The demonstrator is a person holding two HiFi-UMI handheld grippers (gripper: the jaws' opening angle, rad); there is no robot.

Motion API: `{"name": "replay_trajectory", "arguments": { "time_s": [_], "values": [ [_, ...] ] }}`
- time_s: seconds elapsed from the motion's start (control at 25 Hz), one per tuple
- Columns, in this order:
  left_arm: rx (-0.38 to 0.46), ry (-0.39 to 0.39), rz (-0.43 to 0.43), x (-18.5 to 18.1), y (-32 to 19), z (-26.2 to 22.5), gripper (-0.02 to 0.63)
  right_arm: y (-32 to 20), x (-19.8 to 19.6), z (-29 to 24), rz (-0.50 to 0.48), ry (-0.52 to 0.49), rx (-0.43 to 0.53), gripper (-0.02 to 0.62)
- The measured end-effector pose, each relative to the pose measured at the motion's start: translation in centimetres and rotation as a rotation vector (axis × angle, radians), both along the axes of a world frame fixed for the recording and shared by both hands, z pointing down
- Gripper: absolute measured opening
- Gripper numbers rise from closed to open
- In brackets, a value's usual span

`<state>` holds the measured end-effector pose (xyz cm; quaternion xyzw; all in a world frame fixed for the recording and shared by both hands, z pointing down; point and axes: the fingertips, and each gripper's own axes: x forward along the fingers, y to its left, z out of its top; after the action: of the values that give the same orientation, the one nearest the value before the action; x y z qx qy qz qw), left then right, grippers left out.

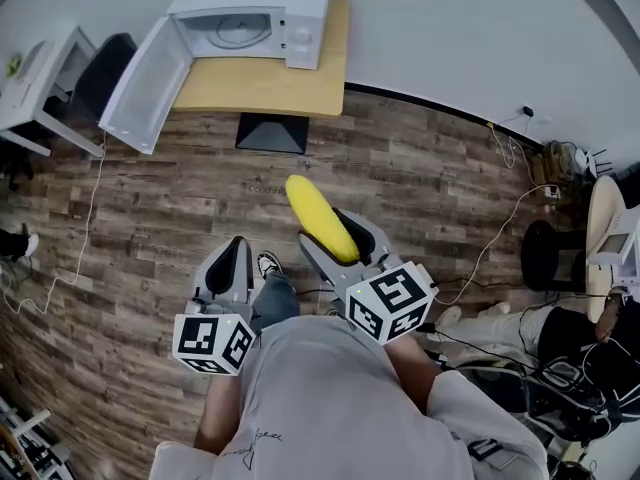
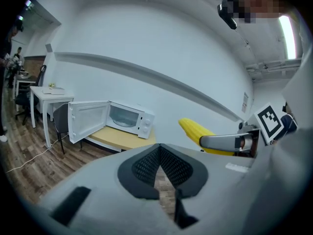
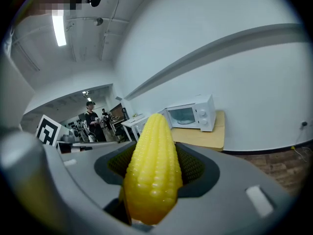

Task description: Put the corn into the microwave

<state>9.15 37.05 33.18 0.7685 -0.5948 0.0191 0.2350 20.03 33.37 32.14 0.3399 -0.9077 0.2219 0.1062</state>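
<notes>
Corn (image 1: 320, 218) is pinched in the right tool (image 1: 322, 228), whose two jaws stand wide apart and press on both sides of the thick lower half. The narrow tip of the corn points forward and sticks out well past the jaws. It hangs in the air above the wooden floor (image 1: 420, 188), well apart from the microwave (image 1: 250, 28).

The microwave stands on a light wooden counter (image 1: 265, 88). Its door (image 1: 148, 83) is swung fully open to the left, and the inside looks free.

The left tool (image 1: 237, 243) is beside the right one. Its jaws are pressed together at the tips and nothing is between them.

I judge the corn to be light and stiff, so it should not bend or break under the pads. Its surface is bumpy but looks glossy, and the shape is round and gets thinner toward the tip. Such a shape can slide forward or roll between flat pads. The thick part near the base is the better place to hold, as the tool does now. A hold near the tip would probably slip off.
</notes>
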Motion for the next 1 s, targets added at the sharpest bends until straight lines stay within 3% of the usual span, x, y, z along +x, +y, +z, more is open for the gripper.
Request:
{"name": "replay_trajectory", "arguments": {
  "time_s": [0.56, 1.0],
  "values": [
    [0.047, -0.014, 0.055, -9.7, -8.9, -1.8, -0.012, -8.4, -10.6, -1.7, 0.006, 0.003, 0.04, 0.264],
    [0.035, -0.013, 0.072, -13.6, -10.7, -1.0, -0.012, -9.7, -14.5, -1.4, -0.001, 0.012, 0.039, 0.264]
  ]
}}
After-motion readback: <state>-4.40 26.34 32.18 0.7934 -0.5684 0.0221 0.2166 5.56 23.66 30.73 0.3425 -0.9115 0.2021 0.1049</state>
